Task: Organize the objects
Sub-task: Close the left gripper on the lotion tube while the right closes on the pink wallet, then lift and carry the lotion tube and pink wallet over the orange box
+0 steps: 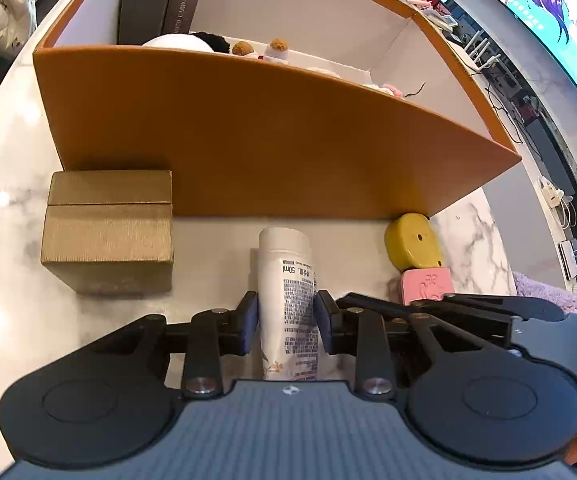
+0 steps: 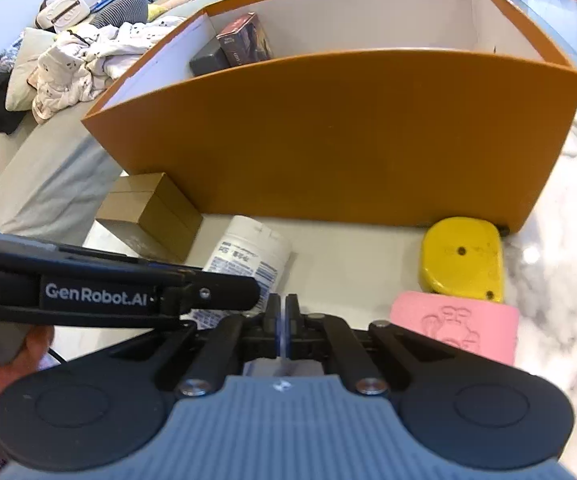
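A white tube (image 1: 288, 264) with printed text lies on the marble table (image 1: 4, 320), pointing at the orange box (image 1: 268, 140). My left gripper (image 1: 286, 316) straddles the tube's middle. Its blue pads (image 1: 250, 320) sit close against both sides, and the tube shows no dent. In the right wrist view the tube (image 2: 248, 252) lies left of my right gripper (image 2: 282, 312), whose pads are pressed together with nothing between them. A yellow block (image 2: 462, 264) and a pink block (image 2: 452, 320) lie just right of that gripper.
A gold carton (image 1: 108, 232) stands against the orange box's front wall at the left. Inside the box are two dark cartons (image 1: 164, 0) and plush toys (image 1: 192, 42). A hand (image 2: 36, 344) holds the left tool. Clothes (image 2: 72, 60) lie beyond the table edge.
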Action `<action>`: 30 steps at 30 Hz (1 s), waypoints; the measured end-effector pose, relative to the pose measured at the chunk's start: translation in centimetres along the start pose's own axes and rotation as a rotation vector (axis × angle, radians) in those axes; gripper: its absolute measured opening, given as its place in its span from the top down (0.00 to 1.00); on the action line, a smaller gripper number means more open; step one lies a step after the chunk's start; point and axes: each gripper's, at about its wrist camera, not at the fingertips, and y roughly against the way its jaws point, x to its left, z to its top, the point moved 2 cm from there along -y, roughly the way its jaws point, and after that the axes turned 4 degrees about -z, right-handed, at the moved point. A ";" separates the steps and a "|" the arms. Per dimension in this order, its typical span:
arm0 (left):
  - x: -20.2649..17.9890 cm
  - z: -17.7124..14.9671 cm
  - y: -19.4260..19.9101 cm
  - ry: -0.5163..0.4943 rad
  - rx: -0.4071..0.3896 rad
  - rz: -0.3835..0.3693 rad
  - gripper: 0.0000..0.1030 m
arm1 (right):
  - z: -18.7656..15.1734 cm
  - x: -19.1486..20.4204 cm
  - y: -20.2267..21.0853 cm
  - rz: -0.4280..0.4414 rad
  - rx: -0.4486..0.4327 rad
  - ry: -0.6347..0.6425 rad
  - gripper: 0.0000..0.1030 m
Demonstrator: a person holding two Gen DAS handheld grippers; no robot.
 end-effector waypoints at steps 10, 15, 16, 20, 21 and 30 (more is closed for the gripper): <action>-2.0 -0.3 0.1 -0.119 -0.027 0.108 0.68 | 0.0 -2.0 4.2 -0.250 -0.056 0.023 0.50; -2.4 -0.3 1.5 -0.076 -0.083 0.027 0.74 | -1.2 -2.9 4.6 -0.306 -0.004 -0.021 0.21; -2.6 -0.2 2.0 -0.082 -0.101 0.029 0.75 | -1.3 -3.0 4.4 -0.311 0.001 -0.019 0.17; -3.3 -0.2 3.6 -0.103 -0.162 0.037 0.75 | -1.7 -3.4 3.2 -0.313 0.058 -0.043 0.17; -3.4 -0.1 3.8 -0.099 -0.172 0.032 0.75 | -1.7 -3.6 2.8 -0.310 0.071 -0.058 0.16; -4.1 0.2 6.4 -0.093 -0.257 0.021 0.75 | -2.3 -4.4 2.0 -0.316 0.076 -0.070 0.20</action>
